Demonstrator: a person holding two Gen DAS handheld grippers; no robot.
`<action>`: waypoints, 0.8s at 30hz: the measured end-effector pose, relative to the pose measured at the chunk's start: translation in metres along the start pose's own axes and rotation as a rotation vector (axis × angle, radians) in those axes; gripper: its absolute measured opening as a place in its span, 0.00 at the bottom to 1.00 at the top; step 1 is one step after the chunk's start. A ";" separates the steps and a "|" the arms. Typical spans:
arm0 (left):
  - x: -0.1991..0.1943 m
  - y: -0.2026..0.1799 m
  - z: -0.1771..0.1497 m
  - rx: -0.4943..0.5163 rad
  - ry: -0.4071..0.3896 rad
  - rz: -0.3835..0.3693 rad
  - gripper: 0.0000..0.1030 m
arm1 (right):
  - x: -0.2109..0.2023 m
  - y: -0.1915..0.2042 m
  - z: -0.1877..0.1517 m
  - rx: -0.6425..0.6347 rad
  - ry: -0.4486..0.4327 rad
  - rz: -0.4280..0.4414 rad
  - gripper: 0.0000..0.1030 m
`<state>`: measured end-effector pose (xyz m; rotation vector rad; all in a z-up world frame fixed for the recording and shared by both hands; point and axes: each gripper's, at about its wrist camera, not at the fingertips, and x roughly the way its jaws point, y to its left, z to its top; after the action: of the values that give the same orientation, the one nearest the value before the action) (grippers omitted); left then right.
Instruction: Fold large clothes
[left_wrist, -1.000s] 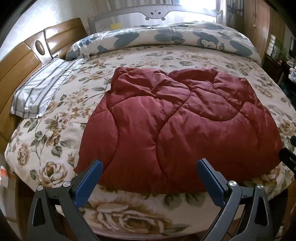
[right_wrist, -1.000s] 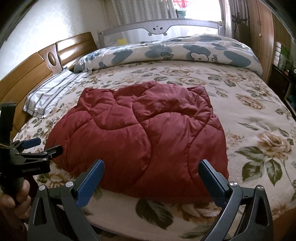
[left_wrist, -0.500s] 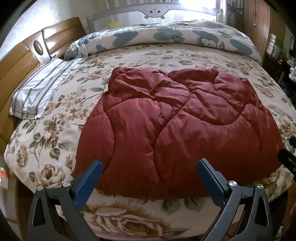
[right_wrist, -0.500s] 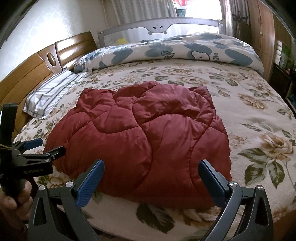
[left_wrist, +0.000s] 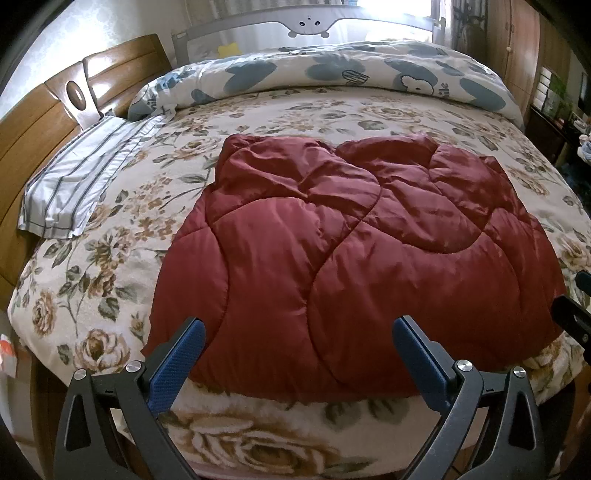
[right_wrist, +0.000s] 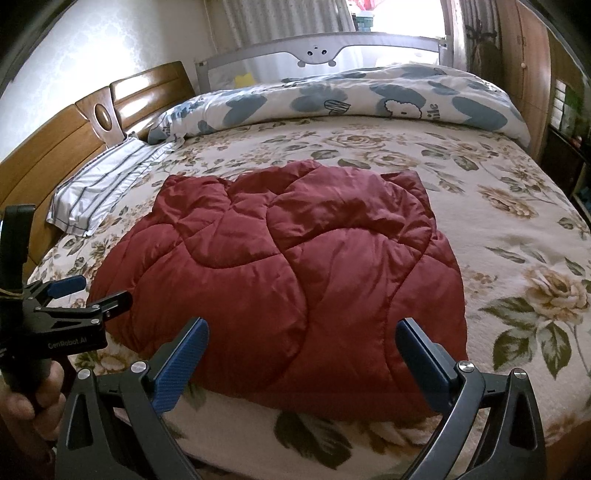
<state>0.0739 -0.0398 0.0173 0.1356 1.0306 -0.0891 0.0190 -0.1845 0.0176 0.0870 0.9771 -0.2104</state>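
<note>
A dark red quilted padded garment (left_wrist: 351, 251) lies folded in a rough rectangle on the floral bed cover (left_wrist: 110, 266); it also shows in the right wrist view (right_wrist: 295, 280). My left gripper (left_wrist: 299, 332) is open and empty, held just above the garment's near edge. My right gripper (right_wrist: 303, 332) is open and empty over the garment's near right part. The left gripper also shows at the left of the right wrist view (right_wrist: 92, 291), beside the garment's left edge. Neither gripper touches the cloth.
A striped pillow (left_wrist: 81, 184) lies at the left by the wooden headboard (left_wrist: 37, 129). A blue-and-white duvet (left_wrist: 332, 77) is rolled along the far side under a grey bed rail (left_wrist: 314, 22). A wooden wardrobe (left_wrist: 517, 48) stands at the right.
Both grippers have moved slightly forward and lower toward the garment's near edge. The garment has not moved. Both stay open.
</note>
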 end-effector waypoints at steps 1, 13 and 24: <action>0.000 0.000 0.000 0.000 0.000 0.000 0.99 | 0.000 0.002 0.000 -0.001 0.000 0.001 0.99; 0.004 0.003 0.003 -0.006 -0.001 0.005 0.99 | 0.003 0.008 0.003 -0.003 -0.003 0.008 0.99; 0.006 0.003 0.007 -0.010 -0.009 0.018 0.99 | 0.005 0.010 0.009 -0.003 -0.006 0.016 0.99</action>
<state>0.0829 -0.0382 0.0157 0.1357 1.0207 -0.0681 0.0310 -0.1770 0.0182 0.0914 0.9703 -0.1947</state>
